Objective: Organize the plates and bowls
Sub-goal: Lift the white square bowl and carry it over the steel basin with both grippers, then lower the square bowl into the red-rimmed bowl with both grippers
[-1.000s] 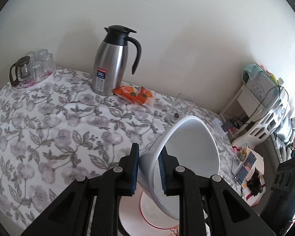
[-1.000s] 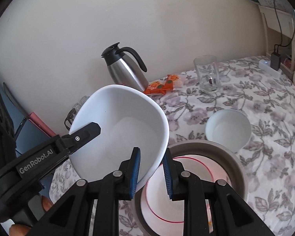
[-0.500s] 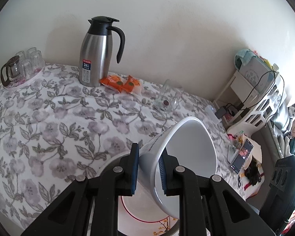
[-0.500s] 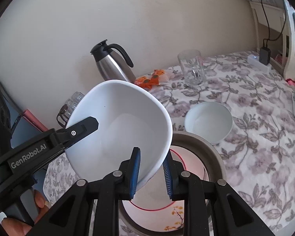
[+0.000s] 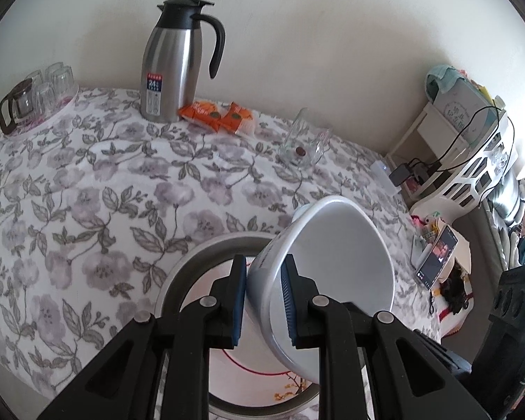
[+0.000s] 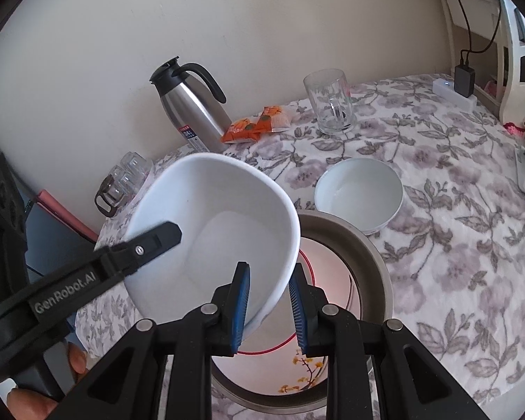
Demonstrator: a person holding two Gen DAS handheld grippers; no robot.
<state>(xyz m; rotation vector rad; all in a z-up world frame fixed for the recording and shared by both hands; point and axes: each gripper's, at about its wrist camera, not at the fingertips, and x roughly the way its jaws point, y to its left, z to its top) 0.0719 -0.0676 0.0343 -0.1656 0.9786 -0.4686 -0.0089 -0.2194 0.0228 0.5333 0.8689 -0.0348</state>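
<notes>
Currently, step: we carry the large white rounded-square ceramic bowl (image 6: 213, 231) with both grippers, above the wide grey-rimmed plate with a red ring and flower print (image 6: 360, 245).
Left gripper (image 5: 262, 301): narrow, blue pads clamped on the bowl's wall at its 9 o'clock rim, one pad outside, one inside.
Right gripper (image 6: 267, 306): narrow, pads astride the rim at the bowl's 4 o'clock; left pad lies on the inner wall, right pad looks just off the outer wall, so we can't call that contact firm.
Bowl: tilted, mouth toward the right wrist camera, clear of the plate and the floral tablecloth (image 5: 87, 192).
Small white round bowl (image 6: 358, 194): on the cloth at the plate's 1 o'clock, just beside its rim.
Pose: both grippers pitch steeply down and forward, converging on the bowl from opposite sides; fingertips of the person's hand (image 6: 35, 388) show at 7 o'clock in the right view.
Do it well: level the bowl first, lower both sides together, centre it inside the red ring, release only once the base sits flat.
Risk: glazed wall, thin pad bite; uneven lowering could let it twist or clip the plate rim.
Clutter: steel jug with black handle (image 5: 173, 59), orange snack packets (image 5: 217, 117) and glass mug (image 6: 330, 103) at 12 o'clock, well apart.
</notes>
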